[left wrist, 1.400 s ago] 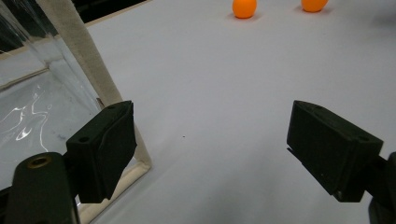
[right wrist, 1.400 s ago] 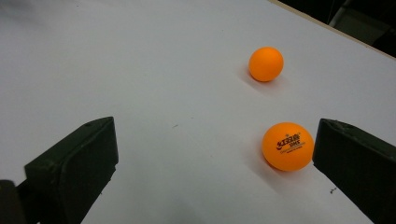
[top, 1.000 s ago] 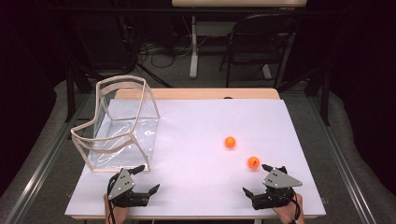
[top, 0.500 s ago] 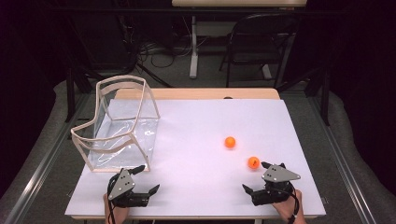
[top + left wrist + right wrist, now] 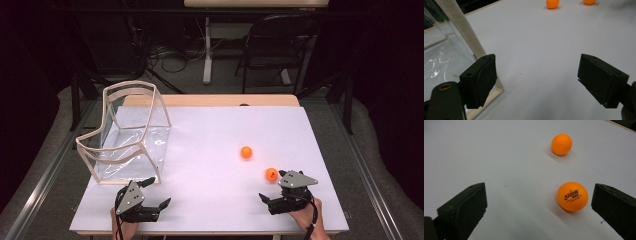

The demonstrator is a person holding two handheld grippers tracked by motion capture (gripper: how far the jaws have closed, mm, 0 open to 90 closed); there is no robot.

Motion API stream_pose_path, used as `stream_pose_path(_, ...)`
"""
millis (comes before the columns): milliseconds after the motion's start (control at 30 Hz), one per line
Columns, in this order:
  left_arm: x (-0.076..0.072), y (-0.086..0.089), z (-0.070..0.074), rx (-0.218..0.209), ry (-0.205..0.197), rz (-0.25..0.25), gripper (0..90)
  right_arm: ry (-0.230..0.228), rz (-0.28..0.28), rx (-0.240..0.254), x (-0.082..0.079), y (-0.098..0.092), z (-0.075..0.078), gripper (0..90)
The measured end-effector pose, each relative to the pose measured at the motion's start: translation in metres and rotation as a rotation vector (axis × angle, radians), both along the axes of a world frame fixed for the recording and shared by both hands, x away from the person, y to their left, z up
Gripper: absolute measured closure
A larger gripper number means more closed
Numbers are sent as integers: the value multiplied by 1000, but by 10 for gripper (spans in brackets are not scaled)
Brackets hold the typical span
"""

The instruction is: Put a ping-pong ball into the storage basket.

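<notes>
Near the desk's front right corner, the nearer orange ball [image 5: 271, 174] is approached by the right gripper [image 5: 272, 196], its jaws spread wide. Light, smooth and apt to roll, it is best pinched across its middle. Printed lettering on it [image 5: 572, 196] is revealed by the right gripper view. The left gripper [image 5: 156, 192], also wide open, is held by the clear bin [image 5: 129, 135].

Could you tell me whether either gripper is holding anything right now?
Nothing is held: both the left gripper and the right gripper are open, the near ball untouched.
</notes>
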State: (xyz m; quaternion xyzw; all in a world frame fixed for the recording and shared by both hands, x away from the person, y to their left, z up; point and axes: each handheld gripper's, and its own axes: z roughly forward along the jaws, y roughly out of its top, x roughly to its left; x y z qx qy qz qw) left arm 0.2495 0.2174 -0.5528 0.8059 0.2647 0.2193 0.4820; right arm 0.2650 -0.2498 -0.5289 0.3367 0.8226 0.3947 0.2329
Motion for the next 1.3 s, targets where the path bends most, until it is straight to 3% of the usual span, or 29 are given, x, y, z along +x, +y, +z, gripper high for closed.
stream_pose_path(833, 0, -4, 0, 8, 0, -9, 158, 71, -47, 13, 36, -10, -3, 0)
stream_pose_path(1300, 0, -3, 0, 4, 1, -7, 157, 142, -45, -27, 54, -7, -9, 0)
